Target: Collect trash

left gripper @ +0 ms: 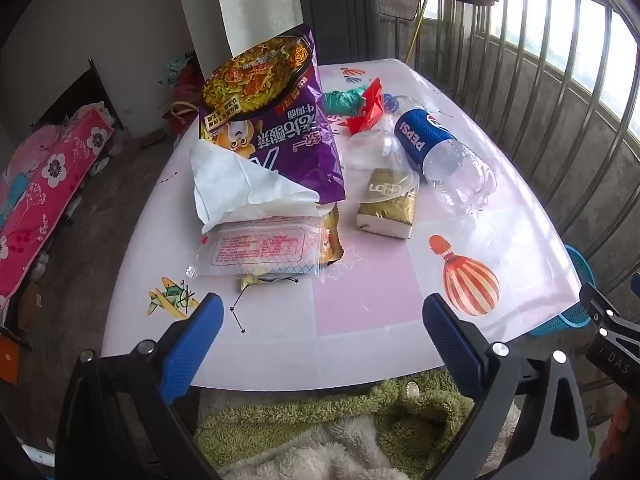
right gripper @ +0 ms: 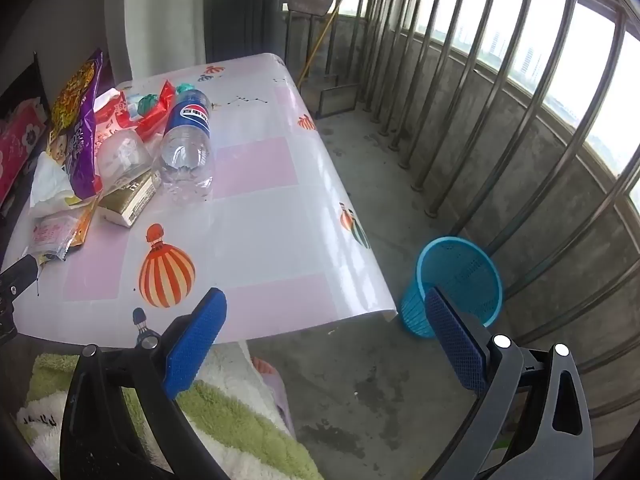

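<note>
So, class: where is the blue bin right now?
In the right wrist view the blue bin stands on the concrete floor, just off the table's right-hand corner, beside the metal railing.

Daylight came through a barred metal railing [right gripper: 500, 120] along the balcony. The floor [right gripper: 380, 380] was bare, stained concrete. A white curtain [left gripper: 256, 4] hung behind.

- Table [left gripper: 360, 312] showing white and pale pink squares, printed with orange-striped balloons, a small plane, black star lines.
- Noodle bag [left gripper: 276, 120] showing purple, with yellow-orange noodle picture and white lettering.
- Bottle [left gripper: 440, 152] looking clear, wearing a blue label with white letters.
- Tissue pack [left gripper: 390, 204] showing gold over white.
- Tissue [left gripper: 236, 188] looking plain white.
- Wrapper [left gripper: 370, 108] showing red.
- Basket [right gripper: 460, 284] showing bright blue mesh.
- Gripper pads [left gripper: 192, 348] showing blue, dimpled, on black arms.
- Fleece garment [left gripper: 320, 432] showing green and cream.
</note>
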Demonstrator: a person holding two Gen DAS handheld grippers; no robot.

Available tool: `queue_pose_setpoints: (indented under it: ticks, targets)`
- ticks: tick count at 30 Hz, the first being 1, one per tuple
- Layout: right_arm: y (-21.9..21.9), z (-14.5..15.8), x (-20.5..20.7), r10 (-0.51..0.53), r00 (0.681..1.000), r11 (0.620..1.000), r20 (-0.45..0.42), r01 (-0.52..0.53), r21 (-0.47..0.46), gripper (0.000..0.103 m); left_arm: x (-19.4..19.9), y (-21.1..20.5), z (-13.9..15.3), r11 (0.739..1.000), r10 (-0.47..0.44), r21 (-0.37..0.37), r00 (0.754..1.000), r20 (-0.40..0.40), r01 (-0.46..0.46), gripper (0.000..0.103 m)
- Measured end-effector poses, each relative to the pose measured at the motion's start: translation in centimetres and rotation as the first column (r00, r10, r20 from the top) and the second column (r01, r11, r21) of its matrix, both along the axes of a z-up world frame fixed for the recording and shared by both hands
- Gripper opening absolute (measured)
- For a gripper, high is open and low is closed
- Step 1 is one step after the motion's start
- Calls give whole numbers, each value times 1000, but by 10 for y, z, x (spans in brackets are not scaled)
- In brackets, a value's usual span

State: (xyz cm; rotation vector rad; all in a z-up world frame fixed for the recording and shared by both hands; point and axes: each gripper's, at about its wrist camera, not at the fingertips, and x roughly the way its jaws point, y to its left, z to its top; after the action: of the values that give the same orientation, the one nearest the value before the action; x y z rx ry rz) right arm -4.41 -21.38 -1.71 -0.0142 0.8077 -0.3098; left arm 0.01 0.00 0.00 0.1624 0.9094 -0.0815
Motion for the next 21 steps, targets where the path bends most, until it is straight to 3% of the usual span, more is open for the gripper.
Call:
queue_pose_setpoints:
  ticks: [21]
  targets:
    - [-1, 0, -2, 1, 1000, 1000, -2, -1, 7, 95, 2, 4, -4, 1000, 20, 6, 1000, -11, -20, 98]
